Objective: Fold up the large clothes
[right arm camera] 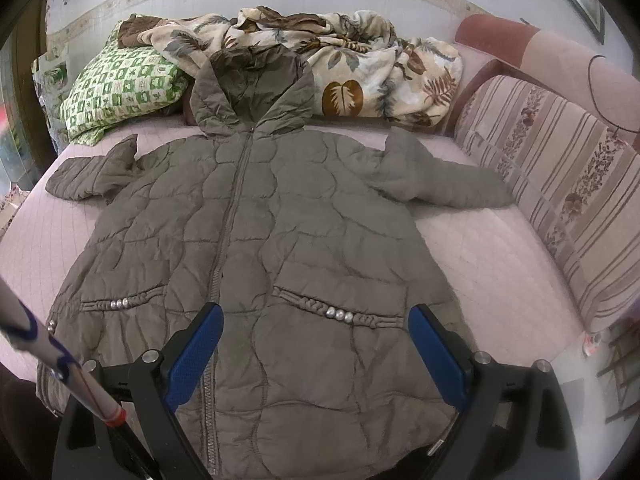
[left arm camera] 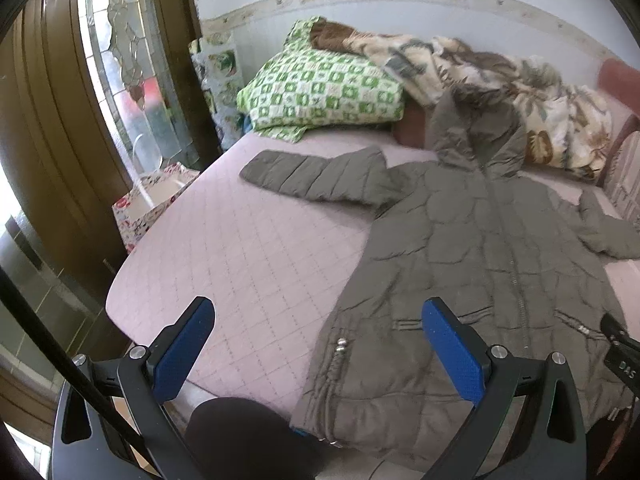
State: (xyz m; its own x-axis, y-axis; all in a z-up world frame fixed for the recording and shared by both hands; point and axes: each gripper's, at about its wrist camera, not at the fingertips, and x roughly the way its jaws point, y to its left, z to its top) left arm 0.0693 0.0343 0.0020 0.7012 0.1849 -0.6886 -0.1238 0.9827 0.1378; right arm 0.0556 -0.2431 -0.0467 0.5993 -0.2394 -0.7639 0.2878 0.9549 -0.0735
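A large olive-grey quilted hooded coat [right arm camera: 260, 240] lies flat, front up and zipped, on a pink quilted bed [right arm camera: 480, 264]. Both sleeves are spread out to the sides, and the hood rests against the bedding at the back. In the left wrist view the coat [left arm camera: 460, 248] fills the right half, its left sleeve [left arm camera: 312, 178] stretched out on the bed [left arm camera: 240, 248]. My left gripper [left arm camera: 316, 320] is open and empty above the coat's lower left hem. My right gripper [right arm camera: 316, 320] is open and empty above the coat's lower front, near the right pocket.
A green checked pillow [right arm camera: 120, 88] and a crumpled leaf-print blanket [right arm camera: 360, 64] lie at the back of the bed. A striped padded backrest [right arm camera: 560, 184] runs along the right side. A glass-panelled wooden door [left arm camera: 120, 60] and a floral box [left arm camera: 152, 200] stand left of the bed.
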